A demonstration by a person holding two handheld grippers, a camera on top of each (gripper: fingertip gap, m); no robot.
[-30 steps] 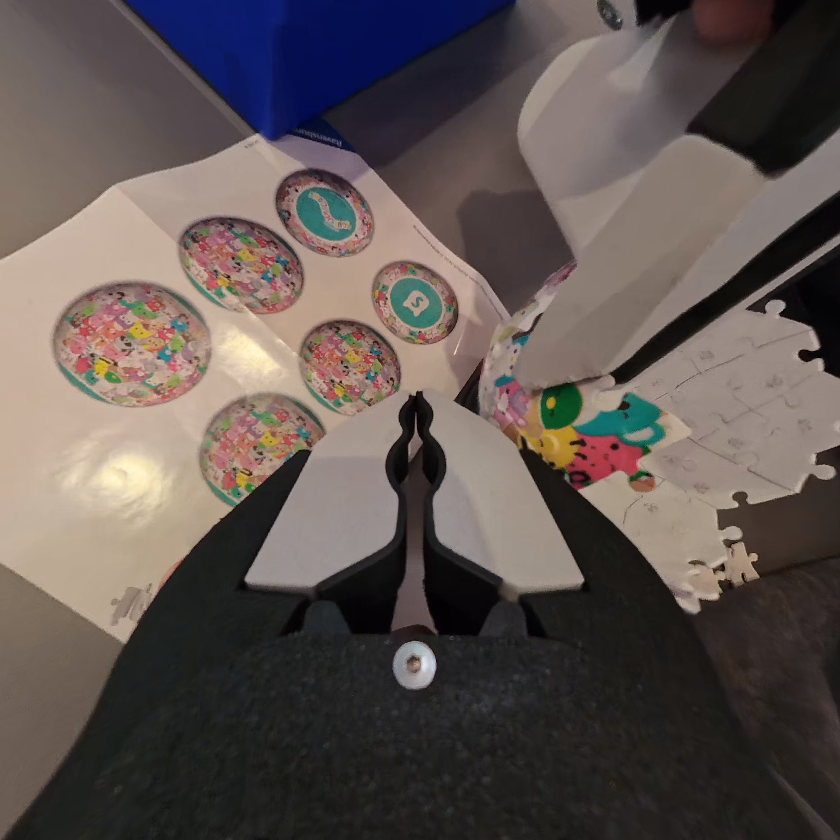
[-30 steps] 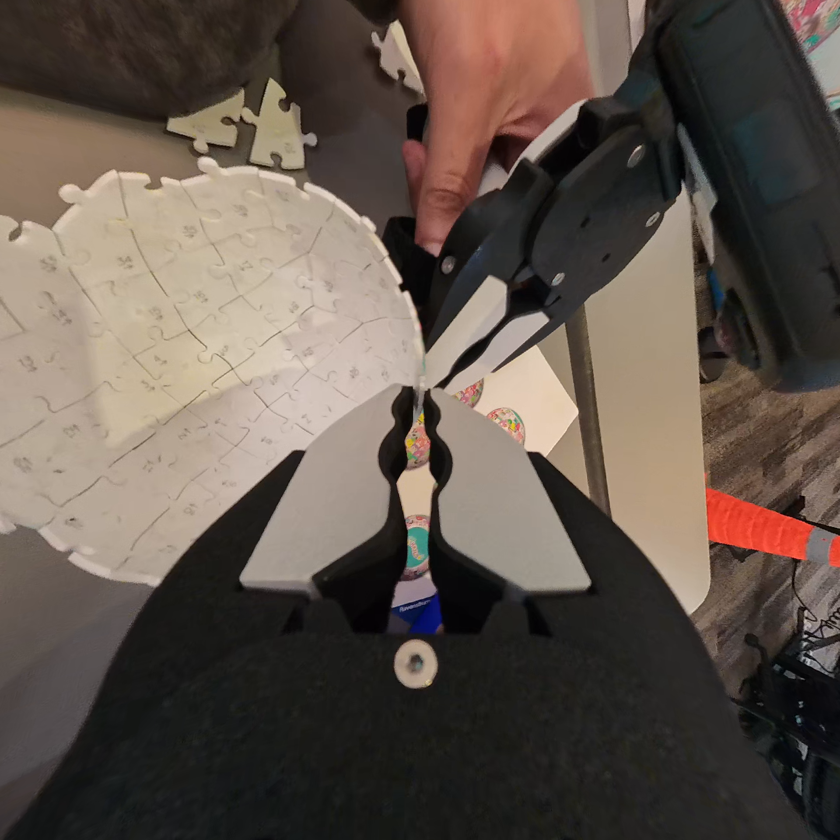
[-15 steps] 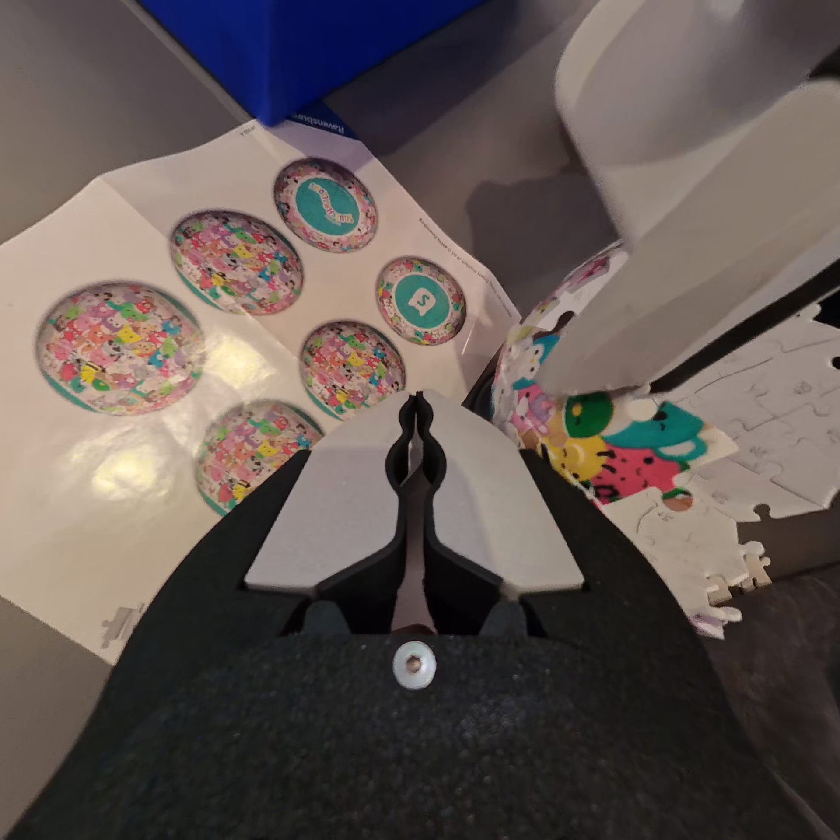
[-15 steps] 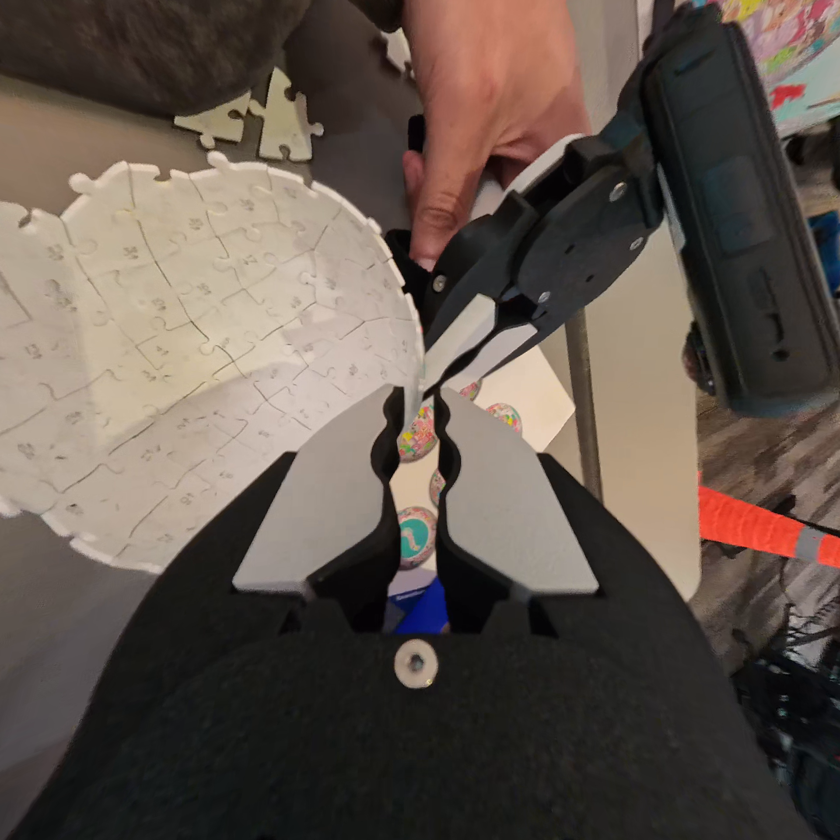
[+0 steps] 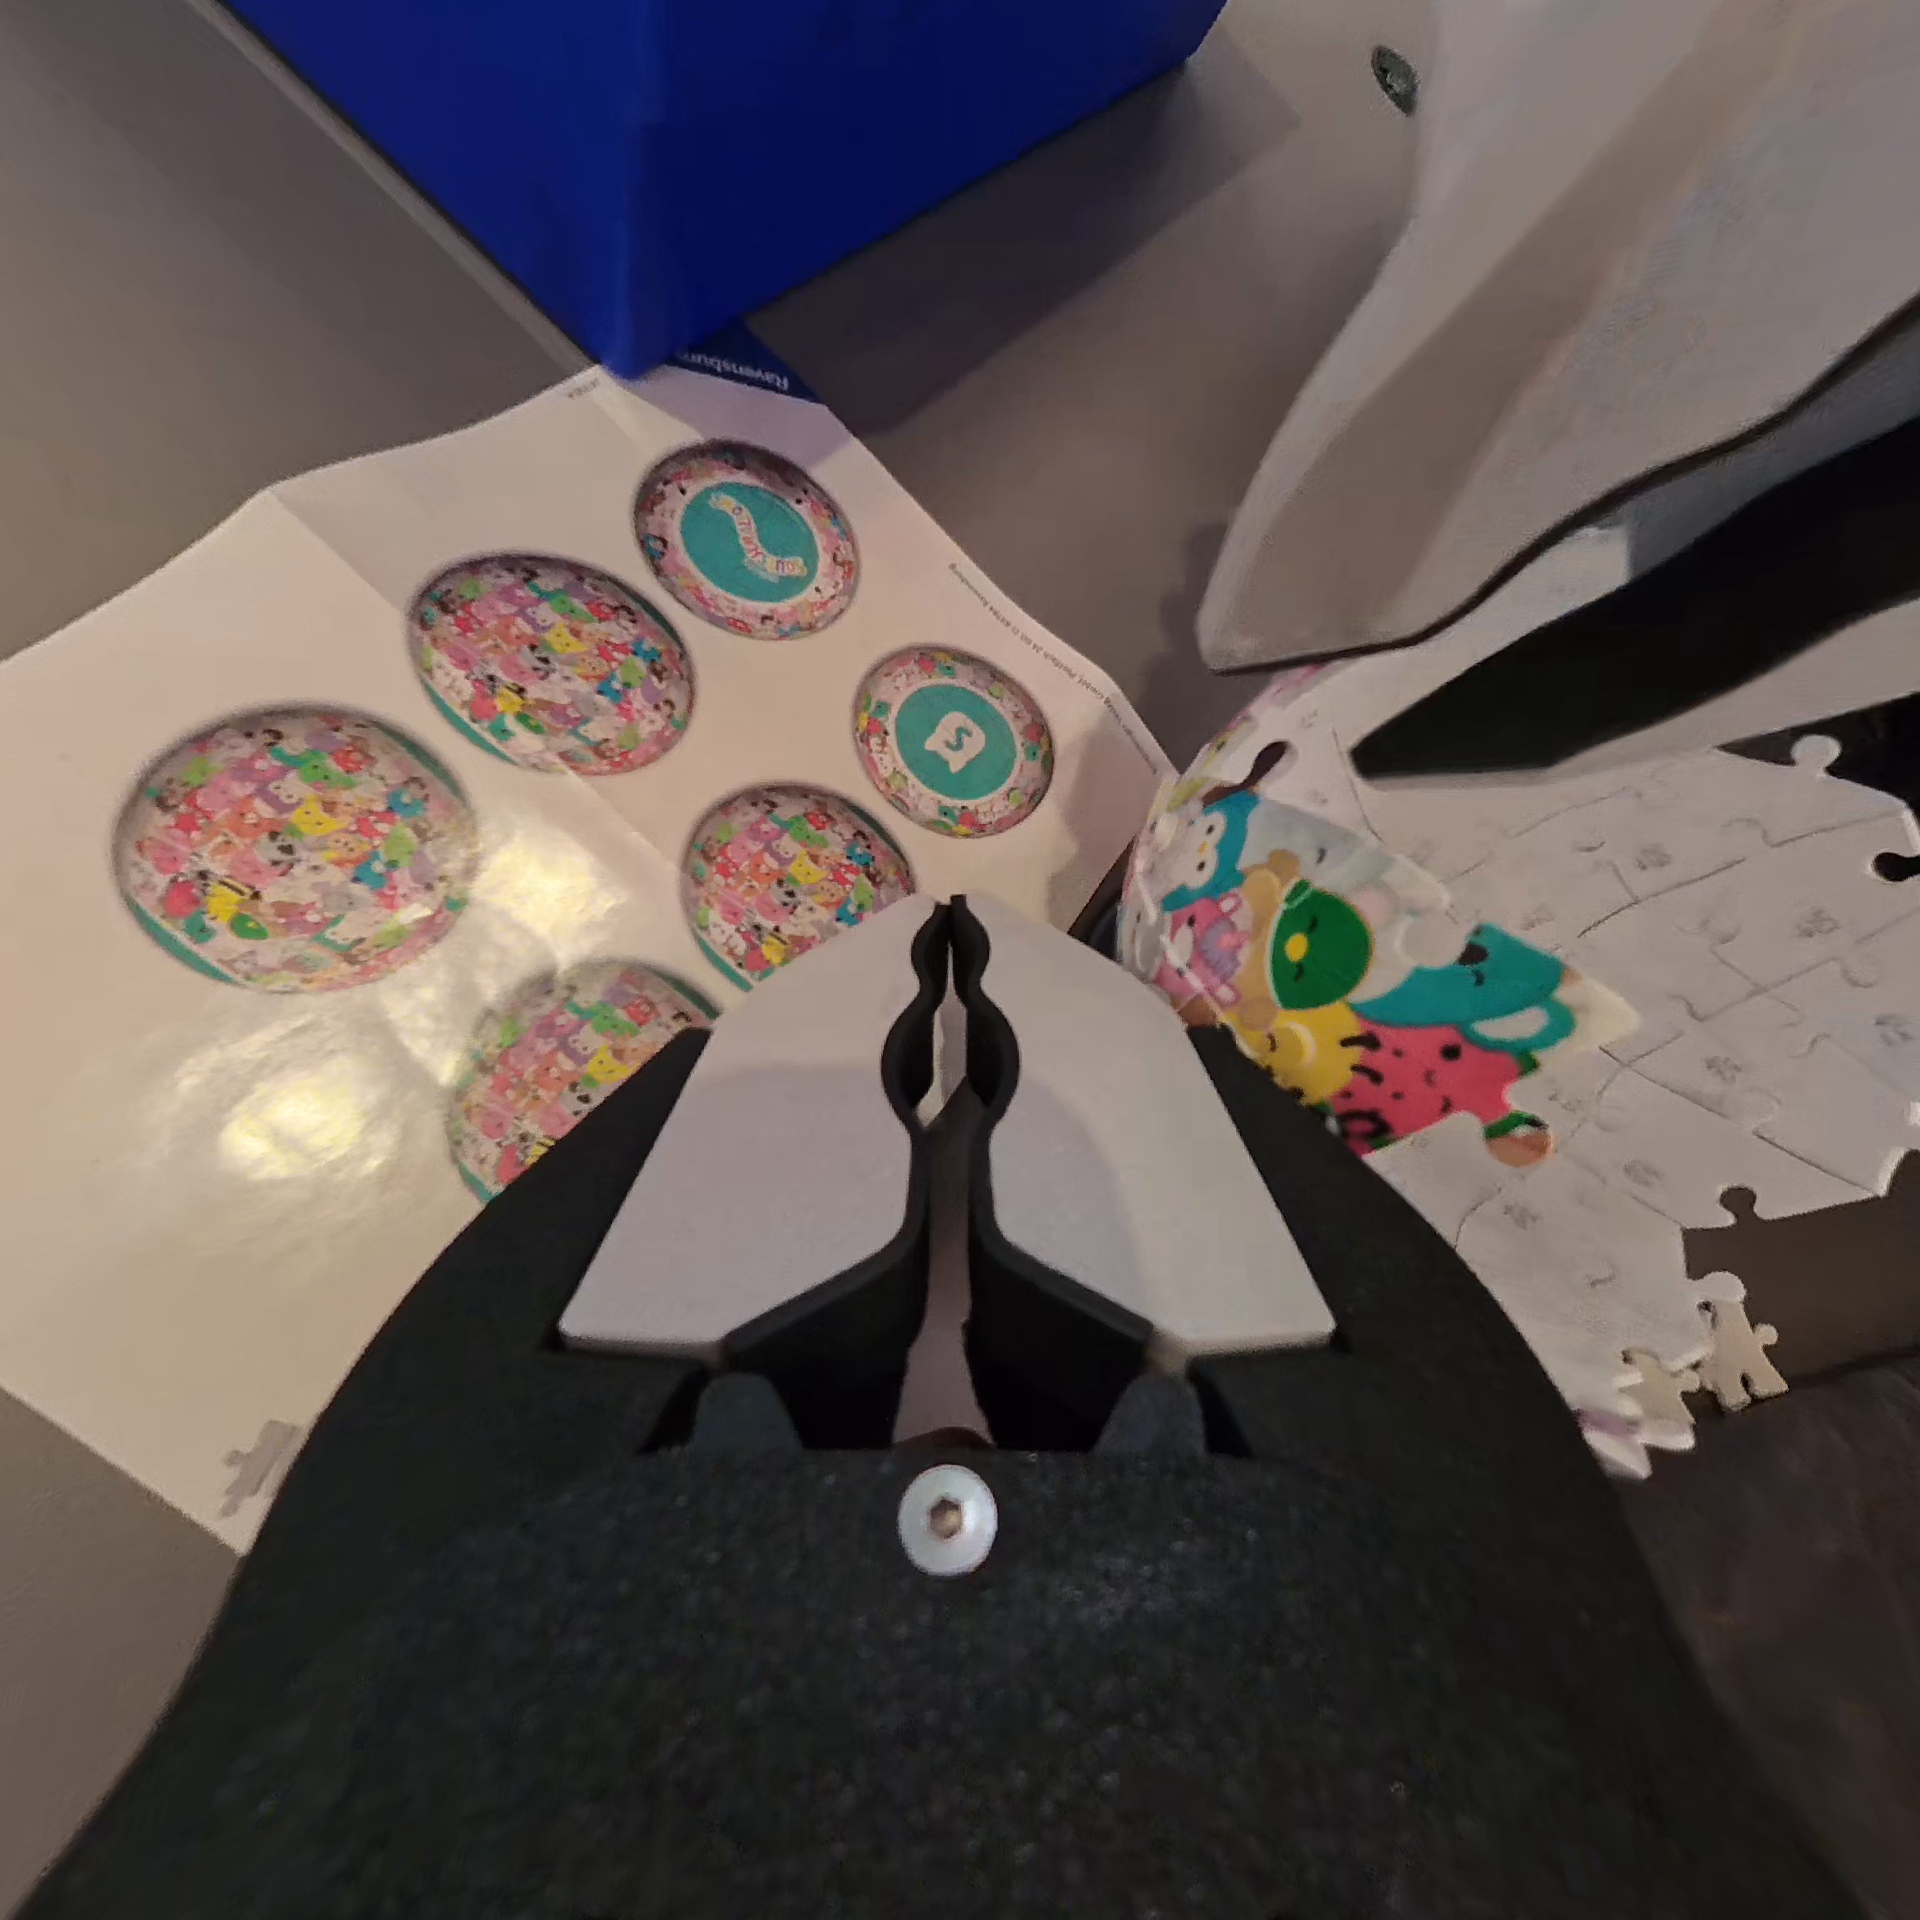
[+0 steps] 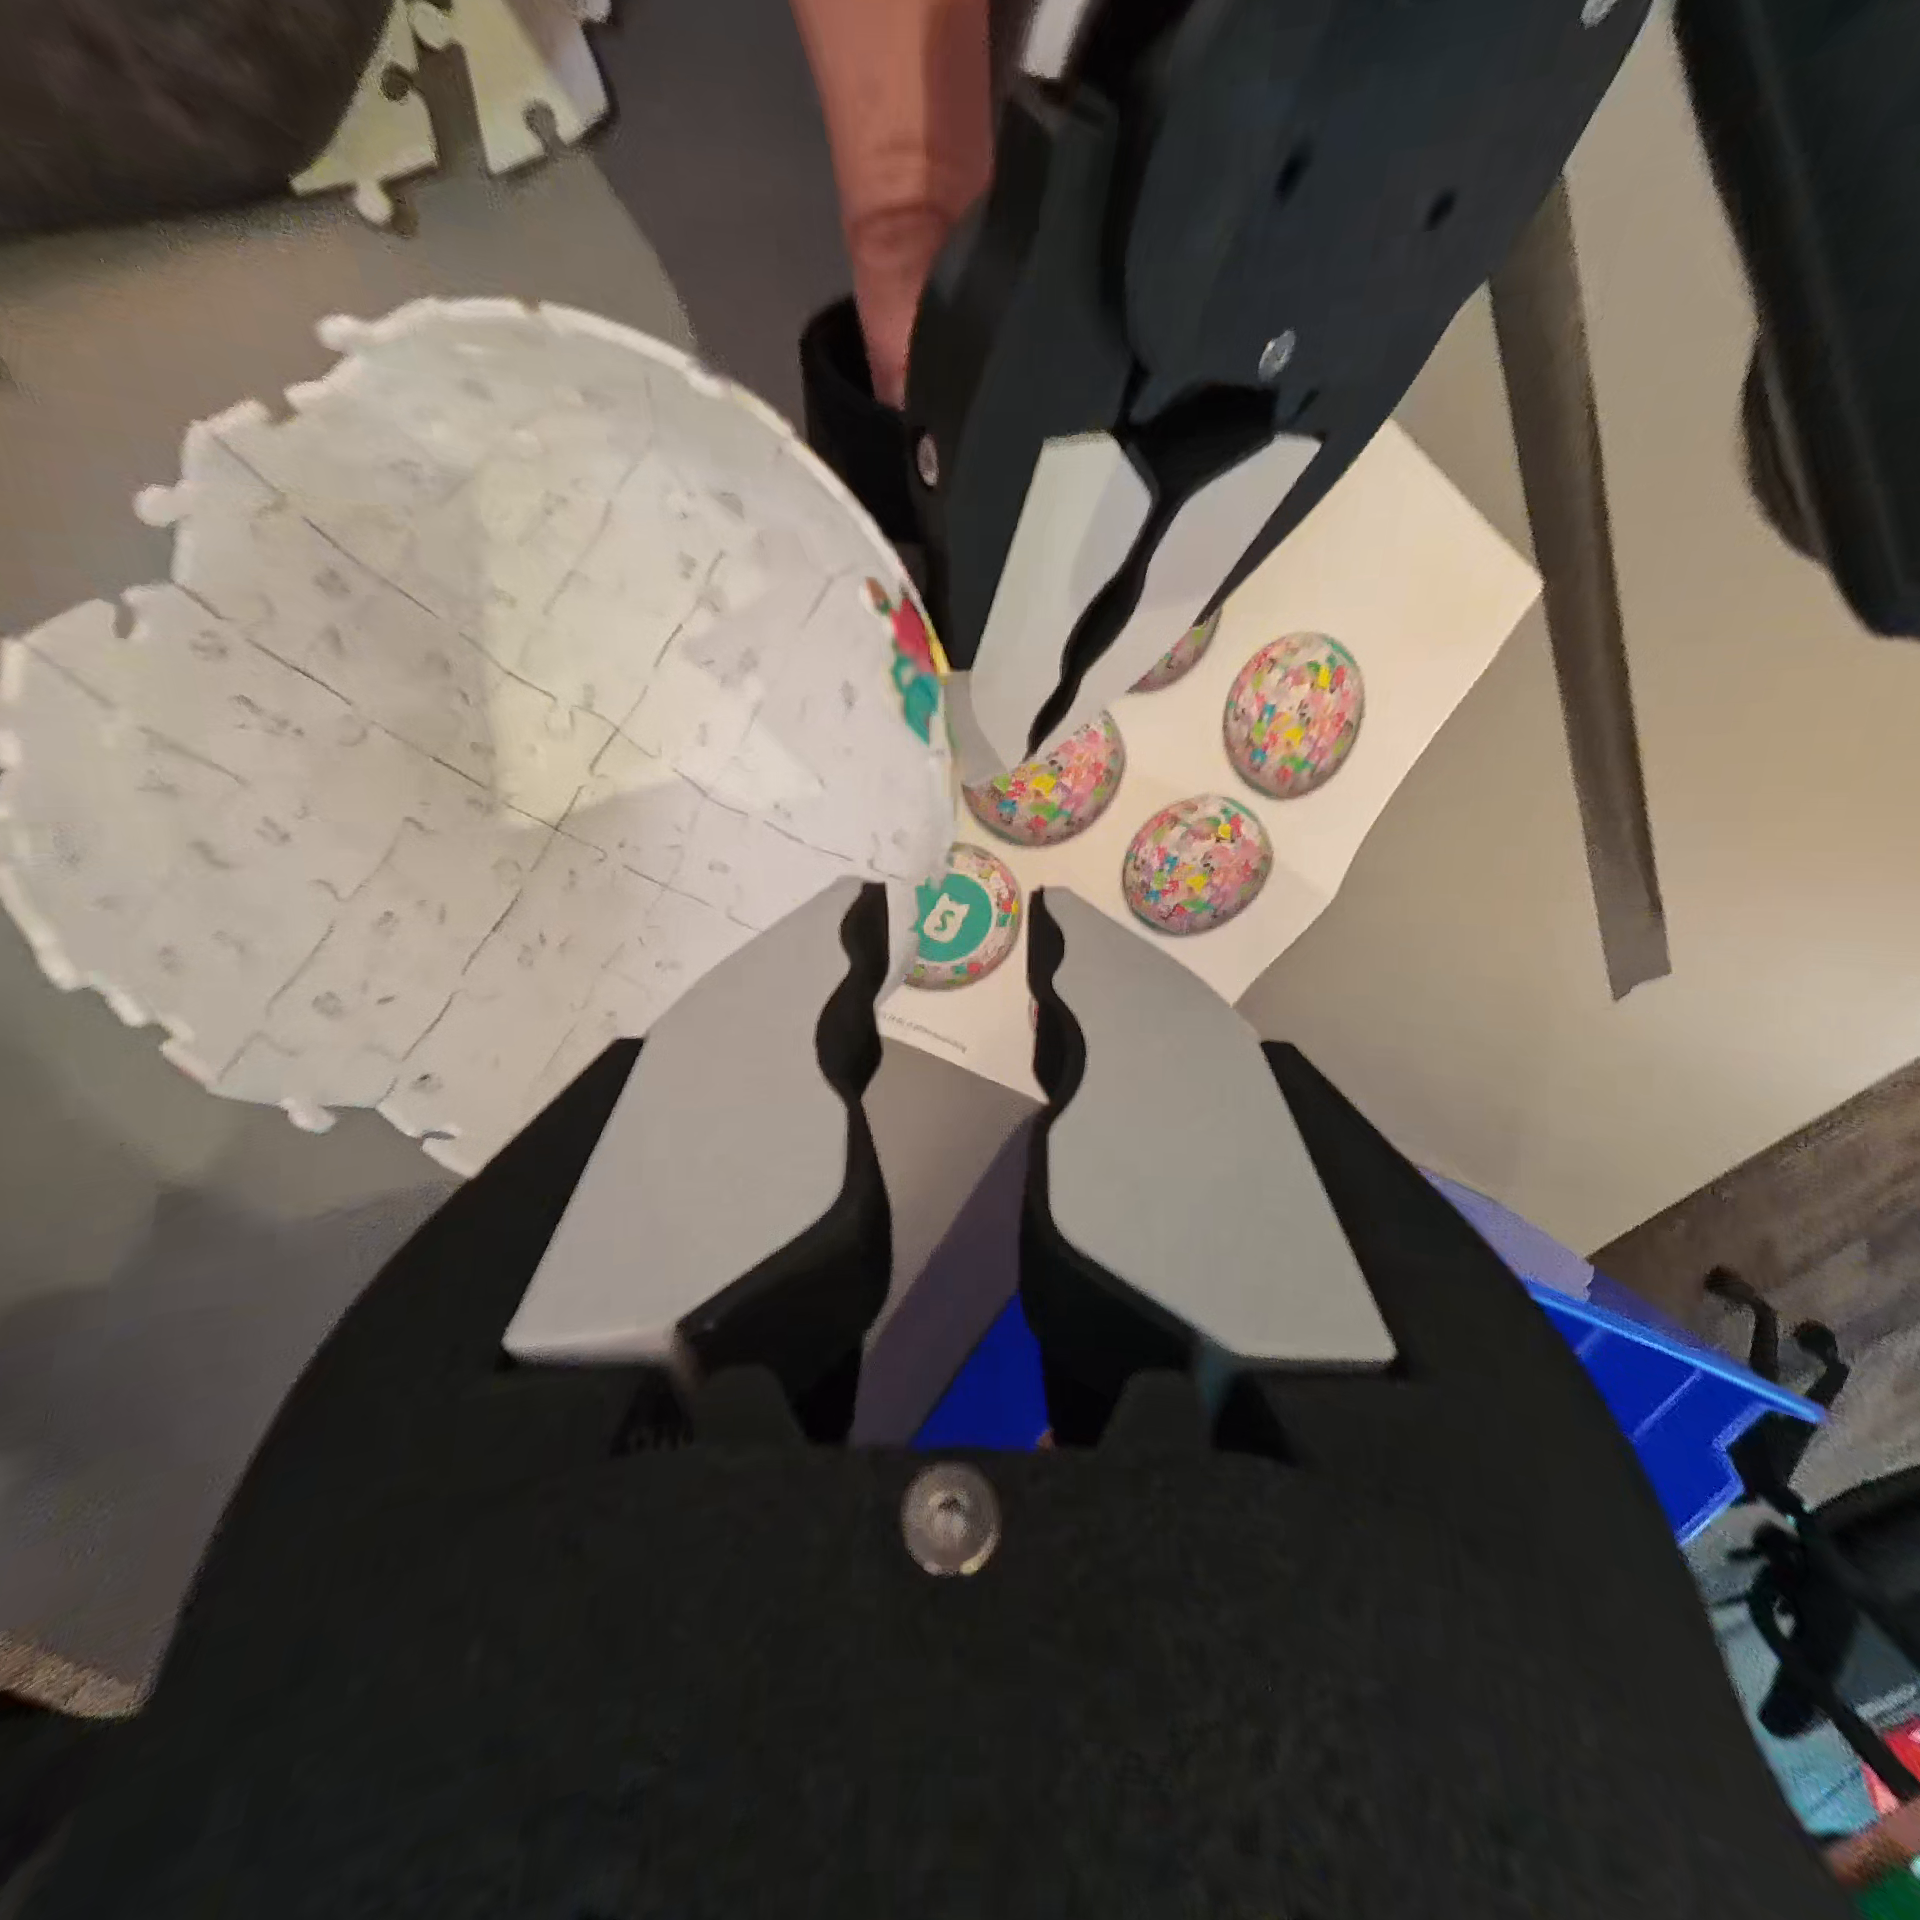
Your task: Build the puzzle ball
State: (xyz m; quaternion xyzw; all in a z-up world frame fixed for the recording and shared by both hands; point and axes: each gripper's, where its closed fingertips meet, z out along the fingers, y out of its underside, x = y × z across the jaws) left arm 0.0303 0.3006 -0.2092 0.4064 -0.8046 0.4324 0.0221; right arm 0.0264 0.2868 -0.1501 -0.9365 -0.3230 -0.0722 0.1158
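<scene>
The half-built puzzle ball is an open shell, colourful outside and white inside, and stands just right of my left gripper. The left gripper is shut with nothing between its fingertips, over the printed instruction sheet. In the right wrist view the shell fills the left side, white inside facing me. My right gripper is open and empty, its left fingertip close beside the shell's rim. The left gripper comes in from above, its tips beside the rim. The right gripper's white fingers hang above the shell.
A blue box stands beyond the sheet; it also shows in the right wrist view. Loose puzzle pieces lie by the shell, more at the far side. A hand holds the left gripper. A grey metal bar stands at right. From either gripper's tips it is about 20 cm to the grey metal bar.
My right gripper was shut on the shell's rim and has opened and let go. It has drawn back and to the right. The left gripper stays shut.
</scene>
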